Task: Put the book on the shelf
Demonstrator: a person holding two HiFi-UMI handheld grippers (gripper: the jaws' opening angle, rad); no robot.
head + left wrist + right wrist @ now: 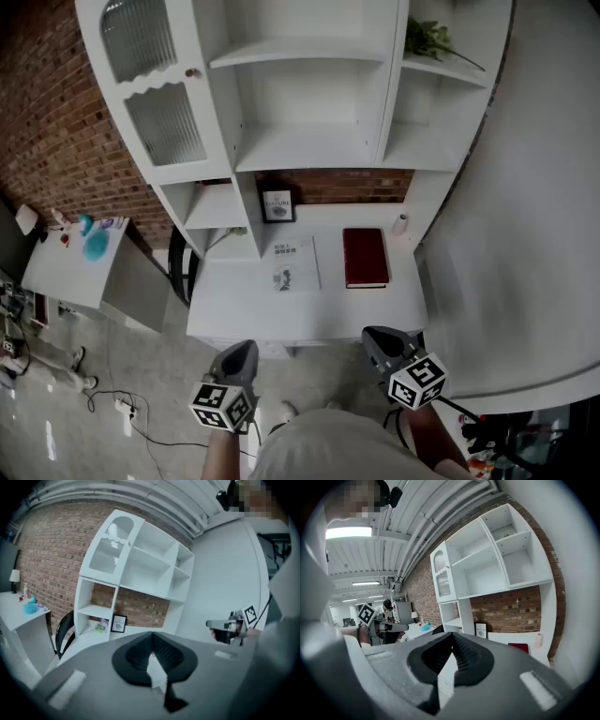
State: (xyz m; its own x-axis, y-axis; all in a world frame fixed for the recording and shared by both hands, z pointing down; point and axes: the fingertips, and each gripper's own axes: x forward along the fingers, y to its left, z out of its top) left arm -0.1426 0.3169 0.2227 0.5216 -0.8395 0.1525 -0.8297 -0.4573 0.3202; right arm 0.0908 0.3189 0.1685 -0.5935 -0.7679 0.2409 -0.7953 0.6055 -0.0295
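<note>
Head view: book [366, 258], dark red, lies flat and closed on the desk [234, 305], right of the papers [295, 263] and below the shelf [305, 150]. Nothing touches it. Left claw [245, 347] and right claw [369, 333] hang near the desk's front edge, well short of the book, both aimed roughly level at the shelf. I judge this a ready stance with the task not begun. The hands are low and apart, so I can read the desk top before reaching.

Left gripper view: claw pressed together, nothing between the pads. Right gripper view: the same, pressed together on nothing. The right claw is the nearer to the book, and it must spread before it can take it.

What each view gives:
- Head view alone shows the book's whole outline and its gap from the papers. It also shows the gap from the small pale bottle [400, 224] by the shelf's upright.
- Right gripper view shows only a red sliver of the book past the claw body. It does give the shelf's open bays nearly face-on, and those it shows look bare.
- Left gripper view shows no book, since the claw body covers that part of the desk. It does show the frame [118, 622] under the shelf and the right claw off to the side.
</note>
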